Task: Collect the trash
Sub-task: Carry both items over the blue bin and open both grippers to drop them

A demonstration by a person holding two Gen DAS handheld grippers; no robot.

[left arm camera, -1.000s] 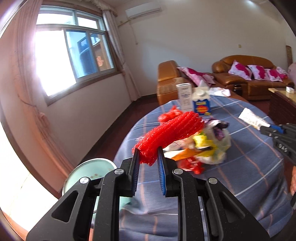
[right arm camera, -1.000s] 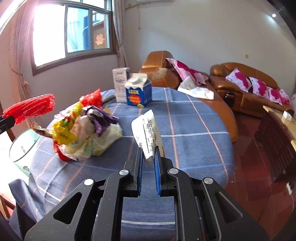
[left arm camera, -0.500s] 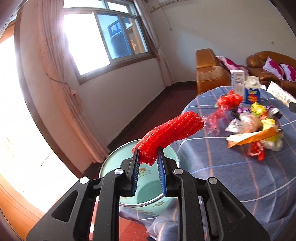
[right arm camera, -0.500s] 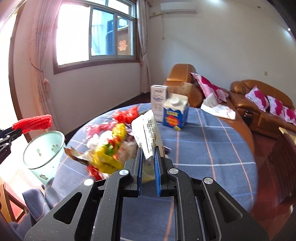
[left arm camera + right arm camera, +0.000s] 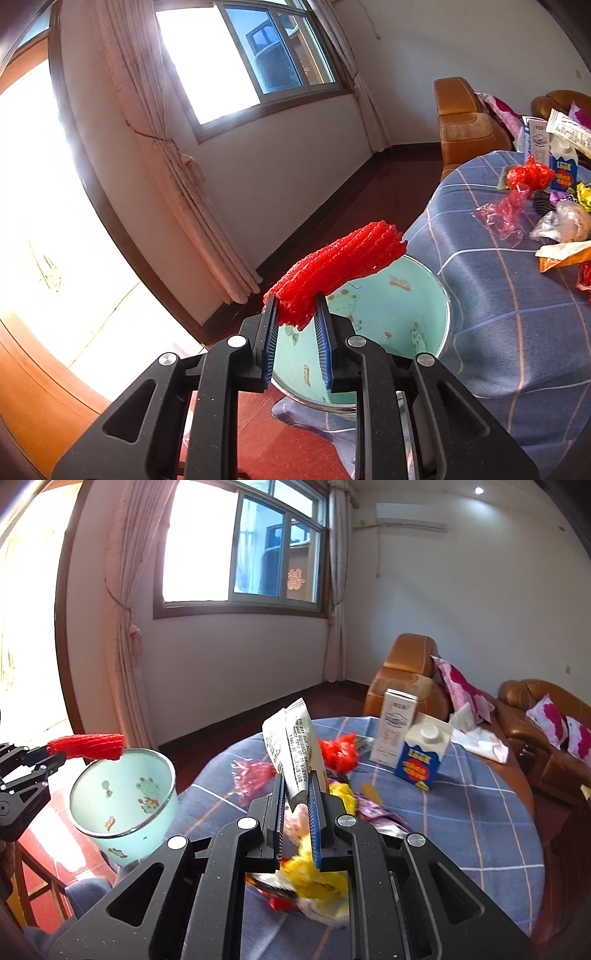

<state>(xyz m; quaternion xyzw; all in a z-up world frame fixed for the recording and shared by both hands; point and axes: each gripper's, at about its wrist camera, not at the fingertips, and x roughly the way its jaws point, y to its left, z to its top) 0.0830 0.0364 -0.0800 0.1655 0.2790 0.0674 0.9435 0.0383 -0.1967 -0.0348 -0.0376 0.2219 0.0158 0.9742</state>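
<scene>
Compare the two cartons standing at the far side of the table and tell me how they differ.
The white carton is a tall, slim box with a flat top; the blue carton is shorter and squatter, with a white gabled top and a round cap. The white carton carries pale, sparse print; the blue carton has a bold red and yellow label. Both stand upright, side by side on the checked tablecloth.
</scene>
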